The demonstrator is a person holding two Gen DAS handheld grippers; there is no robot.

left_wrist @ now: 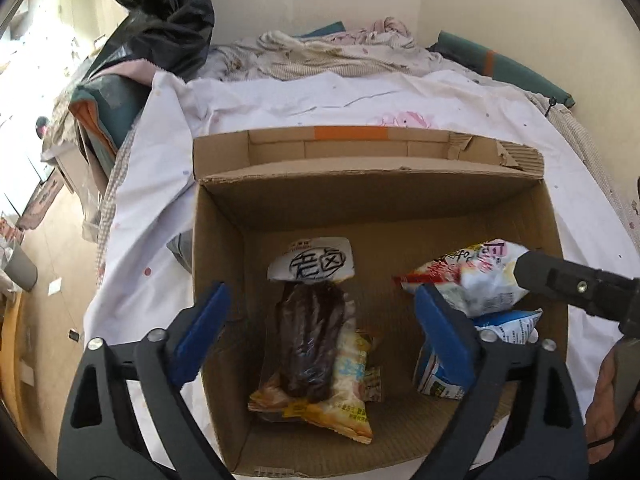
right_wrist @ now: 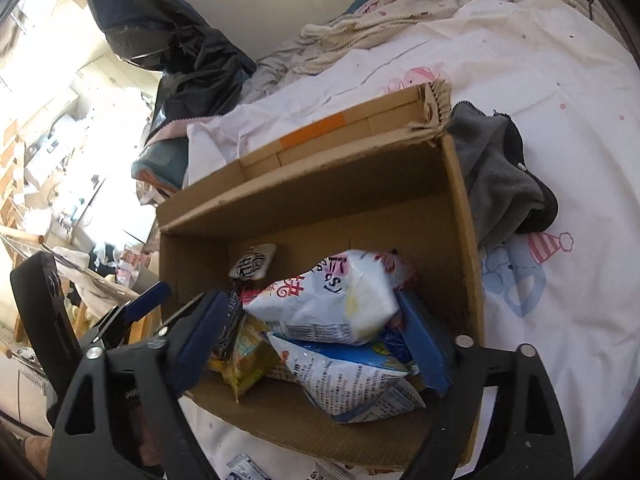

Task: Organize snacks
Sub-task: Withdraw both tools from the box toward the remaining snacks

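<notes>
Left wrist view showed the left gripper (left_wrist: 320, 320) spread wide above the cardboard box (left_wrist: 224, 216) on the bed, the dark snack packet (left_wrist: 310, 344) lying free between its pads. The right gripper (right_wrist: 316, 336) also gaped, the white snack bag (right_wrist: 324, 304) resting loose between its pads.

Cardboard box (right_wrist: 460, 200), snack packets (right_wrist: 332, 300) inside, perhaps four

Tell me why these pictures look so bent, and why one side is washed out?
Both views are fisheye, so the cardboard box edges bow; left wrist view: daylight blows out the far left; right wrist view: same glare on the left, white snack bag slightly blurred.
</notes>
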